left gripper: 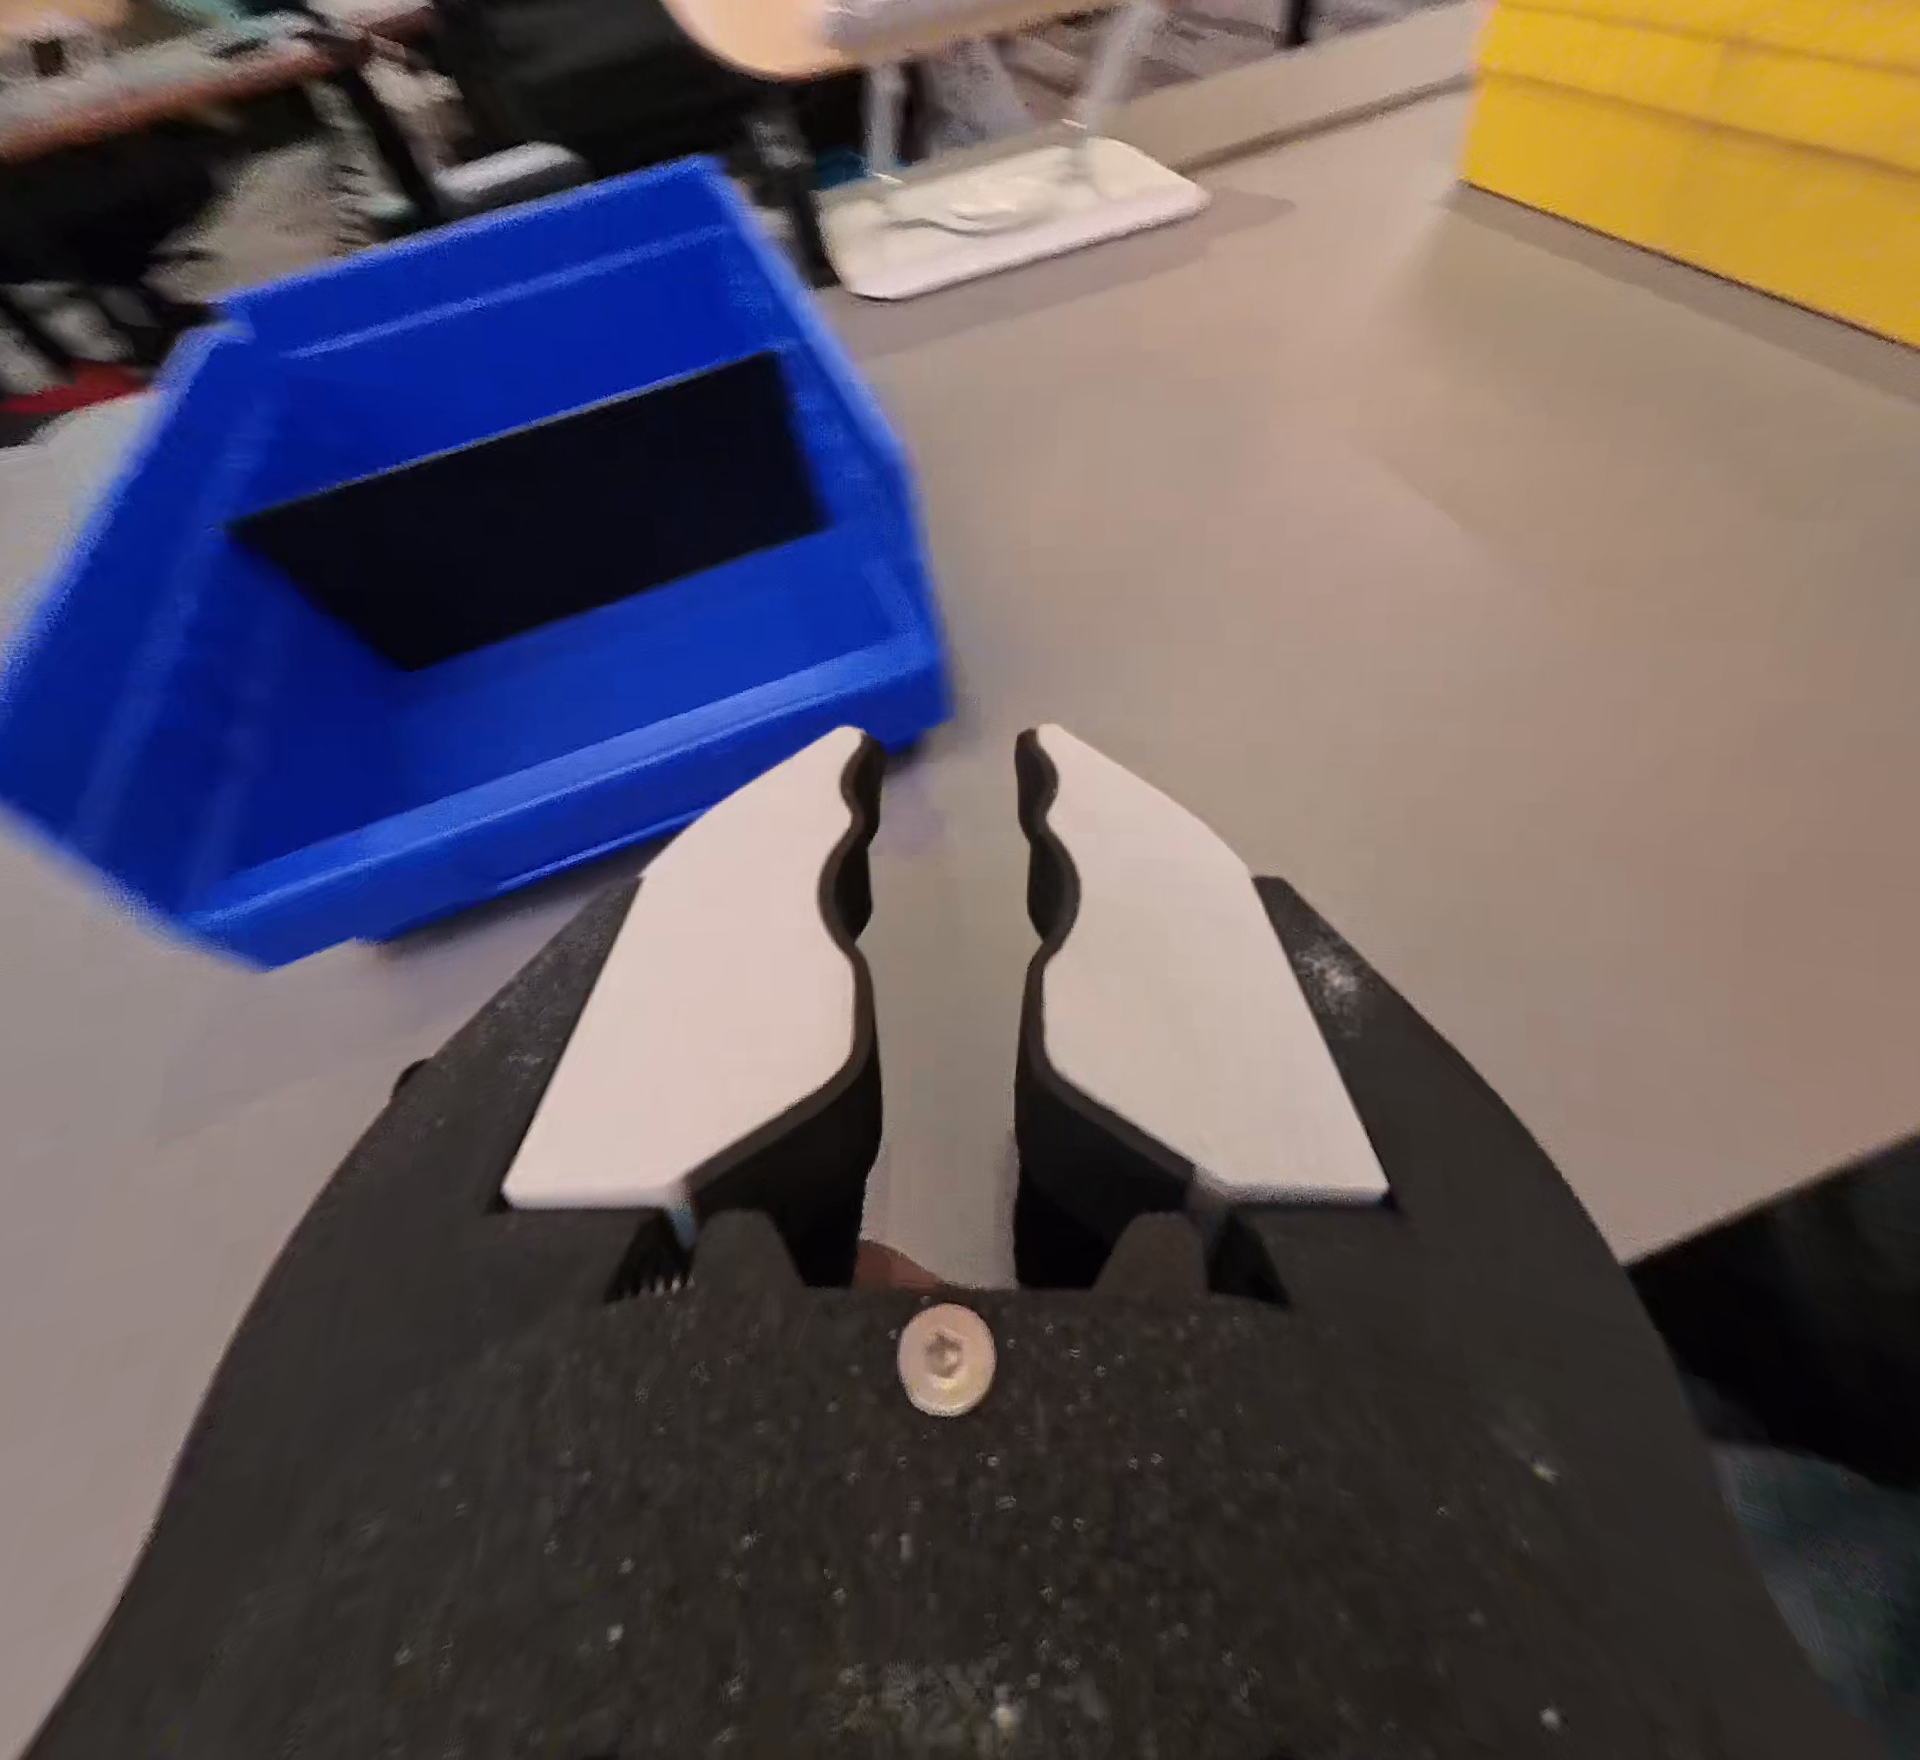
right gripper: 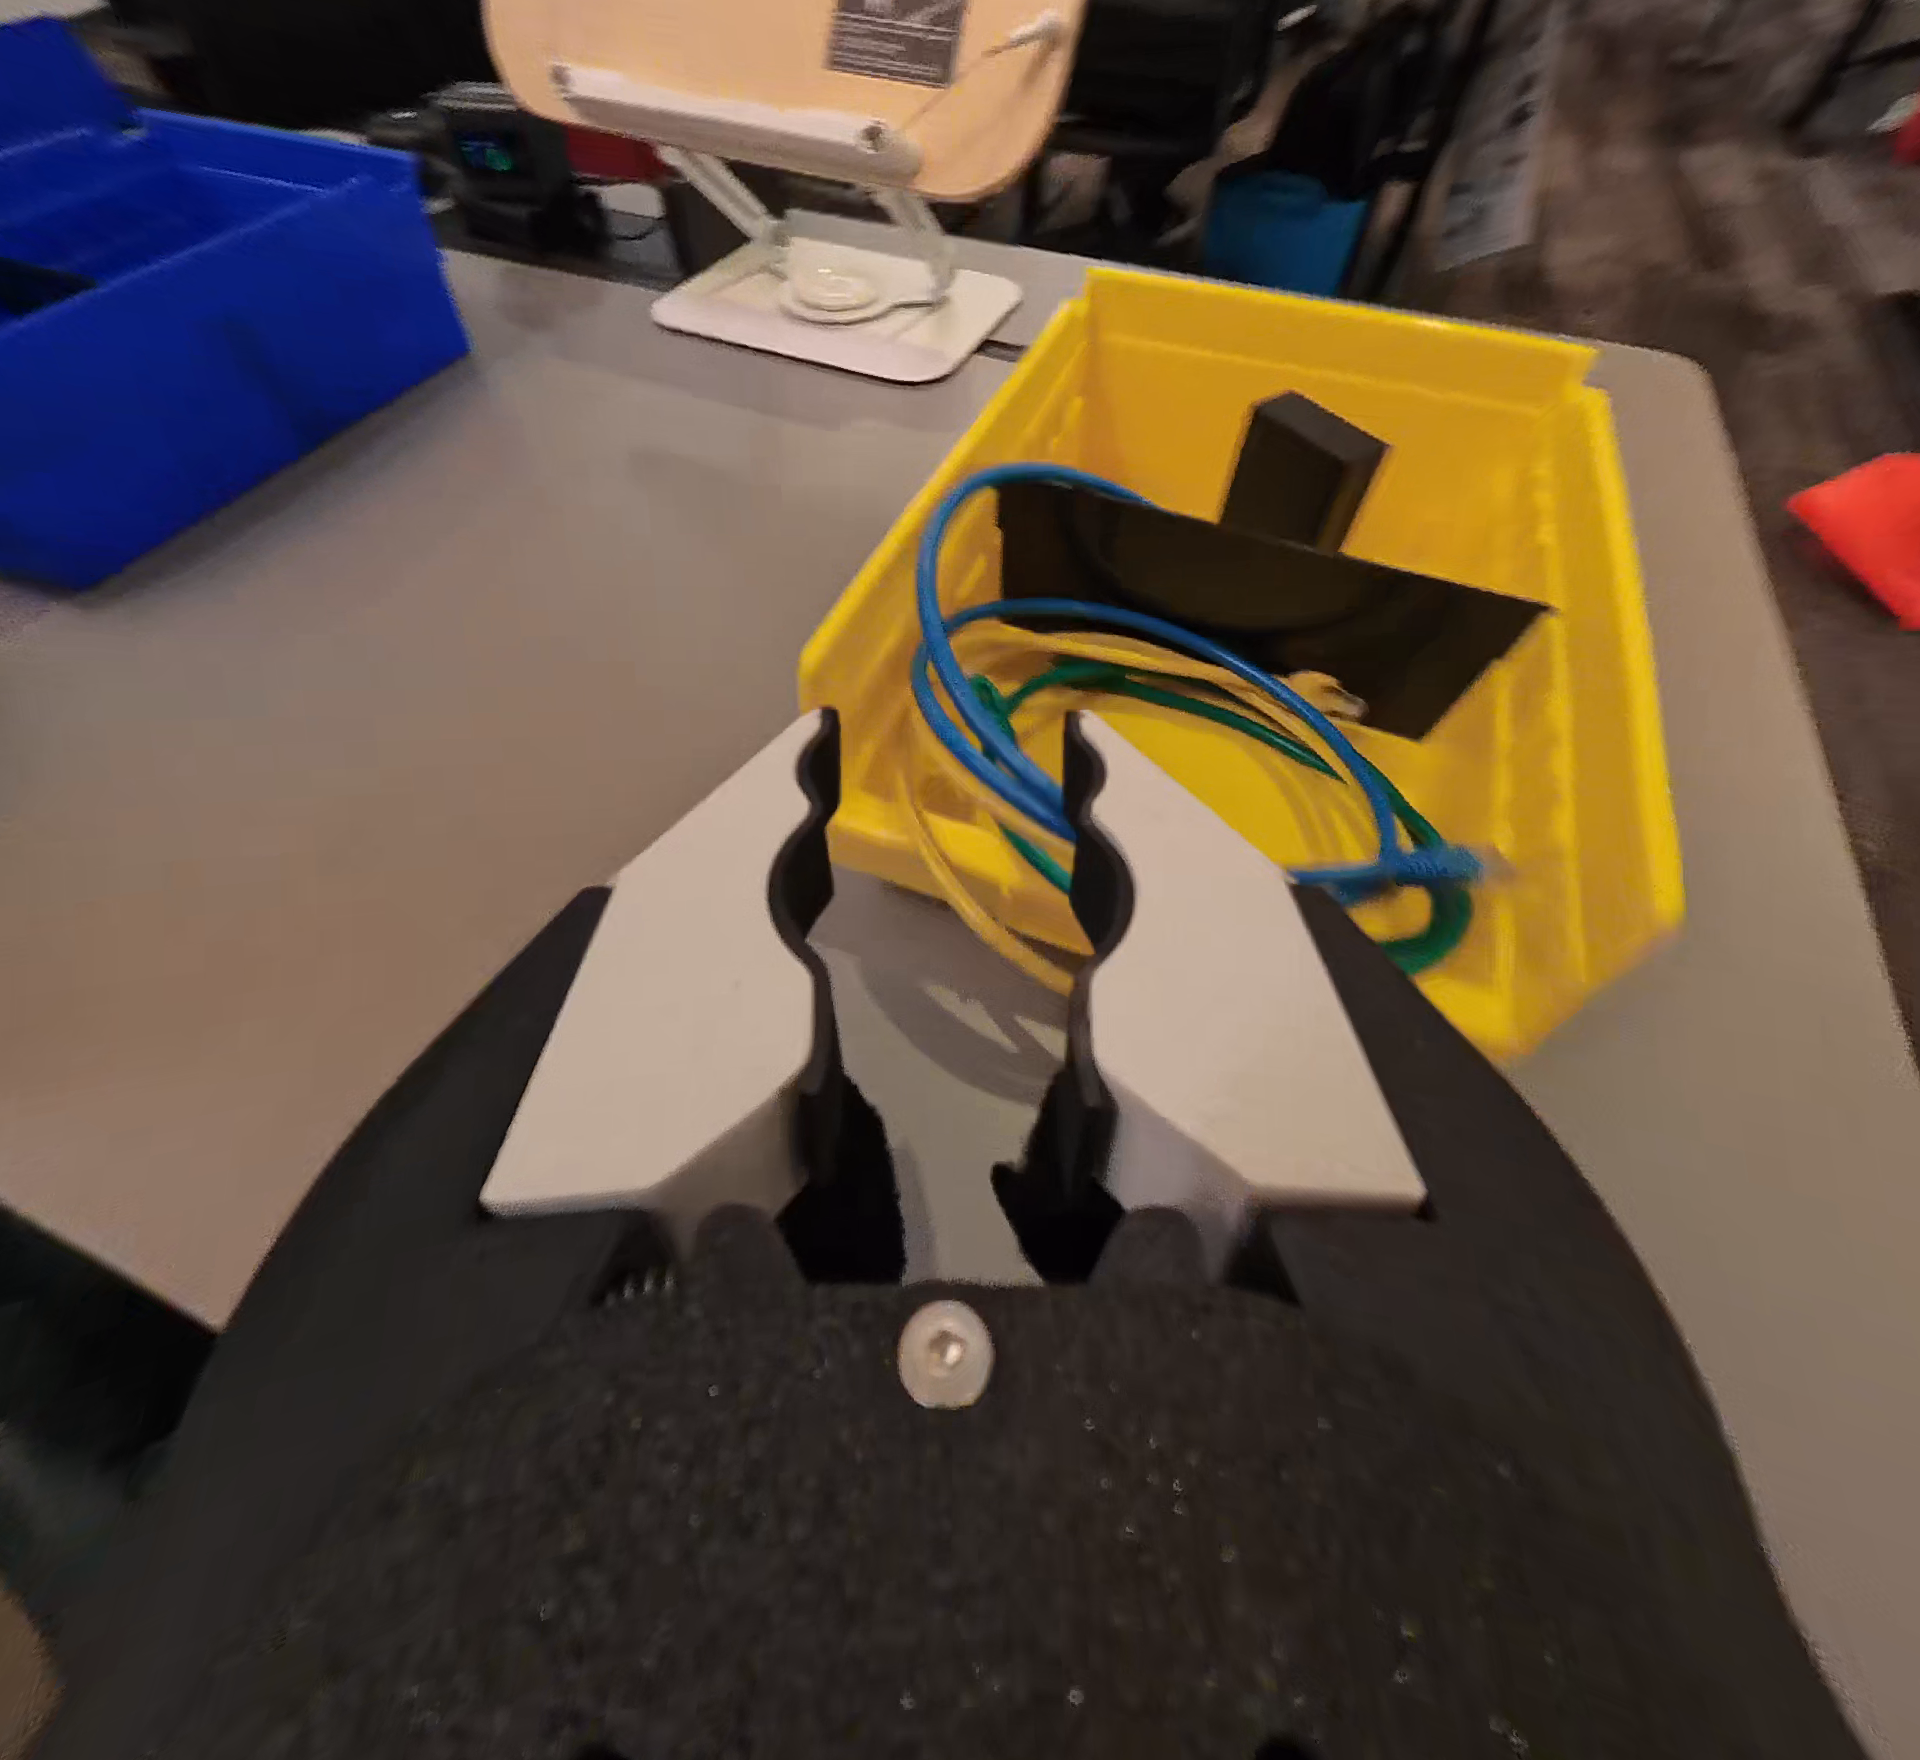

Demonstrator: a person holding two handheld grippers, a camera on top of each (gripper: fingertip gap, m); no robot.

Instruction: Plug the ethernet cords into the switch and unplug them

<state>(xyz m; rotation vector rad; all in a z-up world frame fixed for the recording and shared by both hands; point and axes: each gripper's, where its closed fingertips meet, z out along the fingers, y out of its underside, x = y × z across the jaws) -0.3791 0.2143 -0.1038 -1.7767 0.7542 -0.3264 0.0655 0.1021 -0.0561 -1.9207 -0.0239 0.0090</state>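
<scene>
Spreading across both views is a grey tabletop (right gripper: 520, 567), w/ a dim room of chairs, desks and clutter behind it, too blurred to sort out. At its far edge stands a pale wooden board on a white stand (right gripper: 842, 297), tilted back. Blue bin (left gripper: 468, 567) sits on the left, open front toward us, a black divider inside; nothing else seen in it. Yellow bin (right gripper: 1558, 567) sits on the right, near the tabletop's right edge, also w/ a black divider (right gripper: 1268, 598) across it and a black block upright behind that. Ethernet cords (right gripper: 1039, 671) lie coiled in the yellow bin in front of the divider: blue, green and yellowish loops tangled together, one blue plug end resting toward the bin's front right corner. The switch can't be made out for sure.

Left hand-held gripper (left gripper: 948, 754) hangs over bare tabletop just right of the blue bin's front corner, jaws parted, nothing between them. Right hand-held gripper (right gripper: 951, 734) hangs just before the yellow bin's front lip, jaws apart and empty, its right fingertip overlapping the cords in view; contact can't be told.
</scene>
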